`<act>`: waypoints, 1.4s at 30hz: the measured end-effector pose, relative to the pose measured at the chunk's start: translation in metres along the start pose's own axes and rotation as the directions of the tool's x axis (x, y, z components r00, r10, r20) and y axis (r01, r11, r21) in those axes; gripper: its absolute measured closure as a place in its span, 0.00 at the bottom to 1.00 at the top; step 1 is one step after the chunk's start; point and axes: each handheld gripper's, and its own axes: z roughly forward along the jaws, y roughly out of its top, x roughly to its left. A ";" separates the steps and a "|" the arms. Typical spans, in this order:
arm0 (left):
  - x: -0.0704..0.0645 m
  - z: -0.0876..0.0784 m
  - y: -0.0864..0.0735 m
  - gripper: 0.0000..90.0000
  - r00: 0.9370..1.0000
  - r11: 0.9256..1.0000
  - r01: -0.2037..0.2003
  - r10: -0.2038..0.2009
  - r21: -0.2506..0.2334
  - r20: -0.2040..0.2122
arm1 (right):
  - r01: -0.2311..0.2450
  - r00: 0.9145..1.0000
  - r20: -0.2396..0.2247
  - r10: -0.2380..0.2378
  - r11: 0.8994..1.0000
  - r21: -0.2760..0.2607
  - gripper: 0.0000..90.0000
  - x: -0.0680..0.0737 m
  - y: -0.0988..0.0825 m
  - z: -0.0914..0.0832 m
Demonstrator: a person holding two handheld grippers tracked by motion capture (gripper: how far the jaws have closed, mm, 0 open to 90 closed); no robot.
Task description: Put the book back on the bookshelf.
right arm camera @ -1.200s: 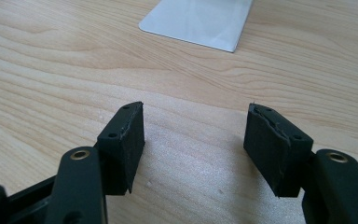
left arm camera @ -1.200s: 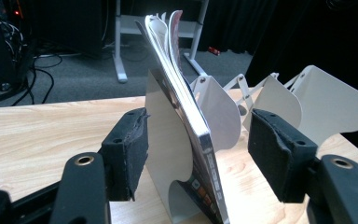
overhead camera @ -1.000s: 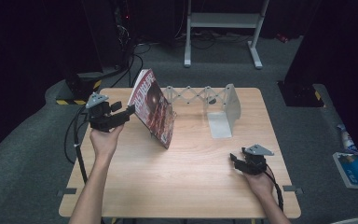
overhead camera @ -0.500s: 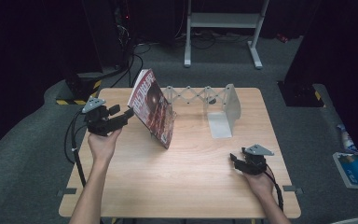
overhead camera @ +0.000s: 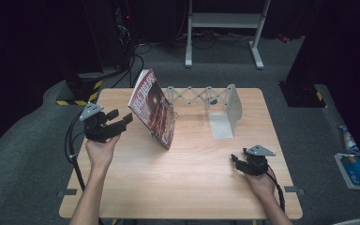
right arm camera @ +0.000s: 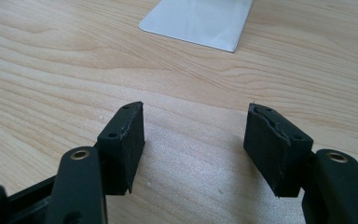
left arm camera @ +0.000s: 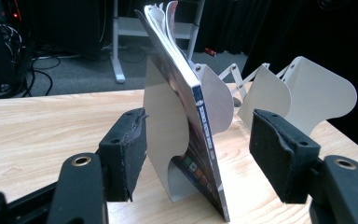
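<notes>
A red-covered book (overhead camera: 153, 107) stands tilted on the wooden table (overhead camera: 192, 187). It leans against the left end plate of a white fold-out book rack (overhead camera: 194, 95). My left gripper (overhead camera: 123, 120) hovers just left of the book, open, jaws pointing at it. In the left gripper view the book's spine (left arm camera: 199, 105) and the white end plate (left arm camera: 162, 126) stand a little beyond the open left gripper (left arm camera: 200, 137), untouched. My right gripper (overhead camera: 236, 159) rests low at the table's near right, open and holding nothing. The right gripper (right arm camera: 196, 135) looks over bare wood toward the rack's base plate (right arm camera: 200, 18).
The rack's right end plate (overhead camera: 232, 108) stands upright at the back right of the table. On the floor lie a blue packet (overhead camera: 356, 168) at the right, a white stand frame (overhead camera: 225, 21) behind, and cables with a yellow-black striped edge (overhead camera: 79, 91) at the left.
My left gripper has drifted slightly toward the near edge, staying open beside the book. The book, the rack and the right gripper have not moved.
</notes>
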 end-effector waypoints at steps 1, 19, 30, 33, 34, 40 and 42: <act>0.000 -0.001 -0.001 0.41 1.000 1.000 -0.002 0.002 0.001 -0.001 | 0.001 1.000 0.000 -0.001 1.000 0.000 0.42 0.000 0.000 0.000; -0.002 -0.014 -0.017 0.39 1.000 1.000 0.003 -0.003 -0.007 0.011 | 0.002 1.000 -0.001 -0.002 1.000 0.001 0.42 0.000 0.000 0.000; -0.004 -0.017 -0.030 0.38 1.000 1.000 0.015 -0.014 -0.019 0.021 | 0.002 1.000 0.000 -0.002 1.000 0.000 0.42 0.000 0.000 0.000; -0.006 -0.015 -0.031 0.39 1.000 1.000 0.009 -0.008 -0.013 0.022 | 0.002 1.000 0.000 -0.002 1.000 0.001 0.42 0.000 0.000 0.000; -0.006 -0.014 -0.032 0.38 1.000 1.000 0.007 -0.007 -0.014 0.021 | 0.002 1.000 0.000 -0.002 1.000 0.000 0.42 0.000 0.000 0.000; -0.012 -0.008 -0.035 0.39 1.000 1.000 -0.001 0.001 -0.003 0.019 | 0.000 1.000 0.000 0.000 1.000 0.002 0.42 0.000 0.000 0.000; -0.012 -0.007 -0.037 0.39 1.000 1.000 -0.001 0.001 0.003 0.025 | 0.000 1.000 0.000 0.000 1.000 0.002 0.42 0.000 0.000 0.000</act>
